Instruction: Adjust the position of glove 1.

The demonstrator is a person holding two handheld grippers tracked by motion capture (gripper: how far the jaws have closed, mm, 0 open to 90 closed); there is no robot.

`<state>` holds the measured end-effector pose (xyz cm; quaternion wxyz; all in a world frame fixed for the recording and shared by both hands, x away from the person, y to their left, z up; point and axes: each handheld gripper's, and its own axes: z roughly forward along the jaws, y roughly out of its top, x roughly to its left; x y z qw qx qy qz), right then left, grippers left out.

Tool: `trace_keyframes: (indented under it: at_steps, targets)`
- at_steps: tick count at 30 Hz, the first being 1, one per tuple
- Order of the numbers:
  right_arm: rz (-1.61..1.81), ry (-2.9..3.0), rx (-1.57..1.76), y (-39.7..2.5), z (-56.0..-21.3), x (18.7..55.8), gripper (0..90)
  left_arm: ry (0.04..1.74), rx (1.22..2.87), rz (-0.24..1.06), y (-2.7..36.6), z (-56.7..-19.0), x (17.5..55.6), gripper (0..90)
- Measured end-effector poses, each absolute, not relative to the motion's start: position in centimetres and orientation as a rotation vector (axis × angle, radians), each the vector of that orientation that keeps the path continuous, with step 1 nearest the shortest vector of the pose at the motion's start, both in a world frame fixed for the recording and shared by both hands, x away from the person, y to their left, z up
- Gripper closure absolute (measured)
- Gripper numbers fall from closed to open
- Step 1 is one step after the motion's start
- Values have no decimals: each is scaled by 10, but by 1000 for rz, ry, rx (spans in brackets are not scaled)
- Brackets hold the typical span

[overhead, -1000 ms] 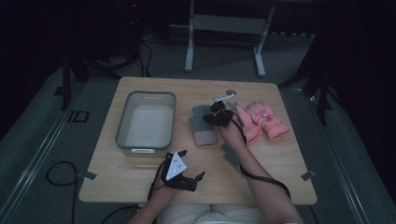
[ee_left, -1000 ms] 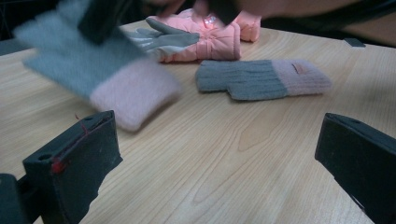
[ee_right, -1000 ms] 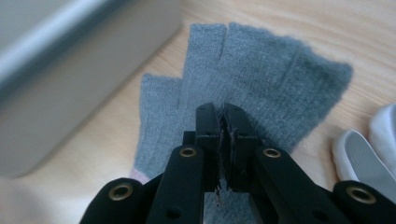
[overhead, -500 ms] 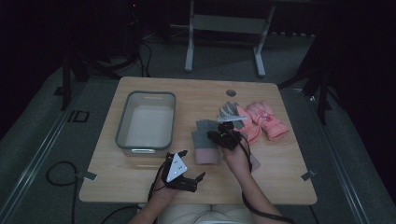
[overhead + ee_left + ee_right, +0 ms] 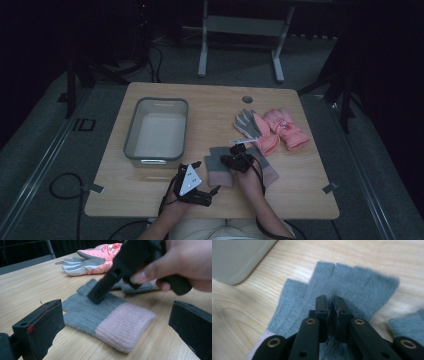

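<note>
Landmark: bin [image 5: 156,131], on tabletop [image 5: 210,102], left half. Knit glove [image 5: 219,167] lies right of bin, nearer the person. Second knit glove [image 5: 267,172] just right of it. Padded gloves [image 5: 272,129] right of bin, farther back.

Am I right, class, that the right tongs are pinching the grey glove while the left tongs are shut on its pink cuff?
Not quite. The right tongs do pinch the grey glove, but the left tongs are open, short of its pink cuff, as the left gripper view shows.

No readable text, label, brand or number anywhere; only a blurred printed figure on the pink glove [image 5: 110,247], far beyond the left gripper's jaws.
</note>
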<state>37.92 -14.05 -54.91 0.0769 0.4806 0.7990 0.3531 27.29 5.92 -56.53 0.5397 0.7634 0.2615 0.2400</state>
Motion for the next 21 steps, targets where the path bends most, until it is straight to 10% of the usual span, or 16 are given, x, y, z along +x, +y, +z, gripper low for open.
trace_keyframes:
  at_steps: [21]
  targets:
    - [1099, 2474, 1044, -210, -481, 385, 589, 624, 1814, 560, 59, -565, 274, 0]
